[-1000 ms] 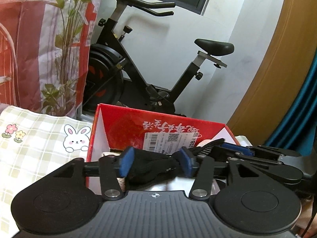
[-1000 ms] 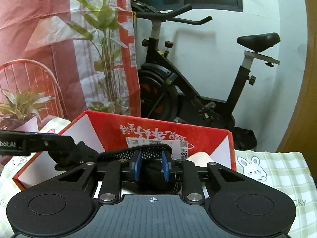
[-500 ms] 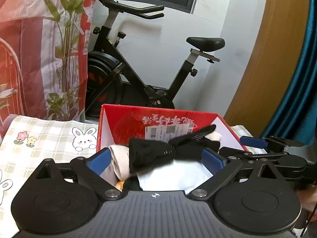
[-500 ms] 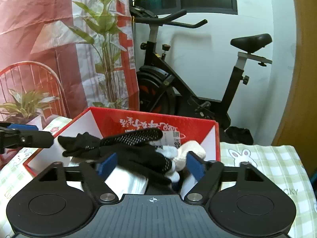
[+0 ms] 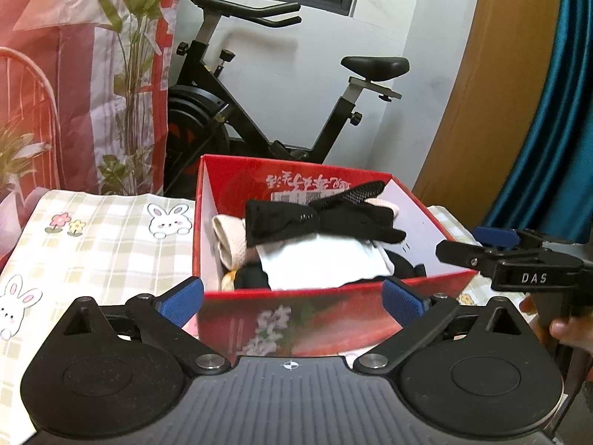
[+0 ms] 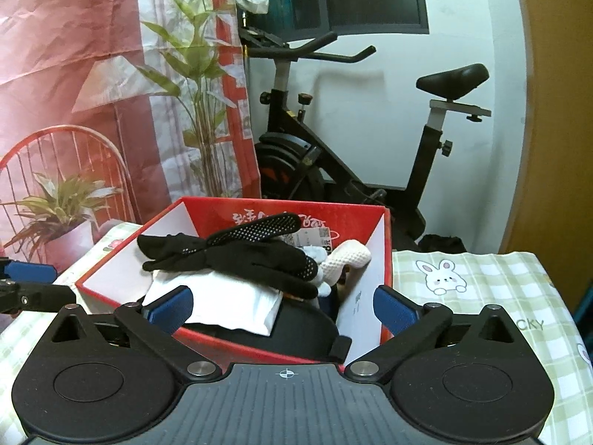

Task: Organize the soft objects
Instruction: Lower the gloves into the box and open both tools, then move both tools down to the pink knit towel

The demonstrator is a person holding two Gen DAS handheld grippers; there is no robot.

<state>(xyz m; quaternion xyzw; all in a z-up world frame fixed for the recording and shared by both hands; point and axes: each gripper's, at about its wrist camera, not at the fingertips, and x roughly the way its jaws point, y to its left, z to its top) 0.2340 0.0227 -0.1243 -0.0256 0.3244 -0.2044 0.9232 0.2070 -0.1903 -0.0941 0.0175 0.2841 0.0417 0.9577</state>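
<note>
In the left wrist view, the left gripper [image 5: 292, 302] sits at the bottom of the frame with its blue pads spread wide and nothing between them; a second ago those pads were pinched on the black glove [image 5: 318, 220], which now lies released on top of the pile inside the red box [image 5: 296, 319] at mid-frame. That suggests this drop is done. Under the glove lie a white cloth [image 5: 322, 263] and a cream knitted piece [image 5: 231, 237] at the box's left wall. The right gripper's arm pokes in at the right edge. The checked bunny tablecloth [image 5: 103, 244] shows at left and an exercise bike [image 5: 259, 111] stands behind. In the right wrist view, the right gripper [image 6: 283, 306] is likewise spread open and empty, having let go of the same glove [image 6: 237, 259], which is draped across the box's centre. The glove's dotted cuff sticks up above the rim, so it may need tucking down. Nothing blocks either gripper from backing away.
</note>
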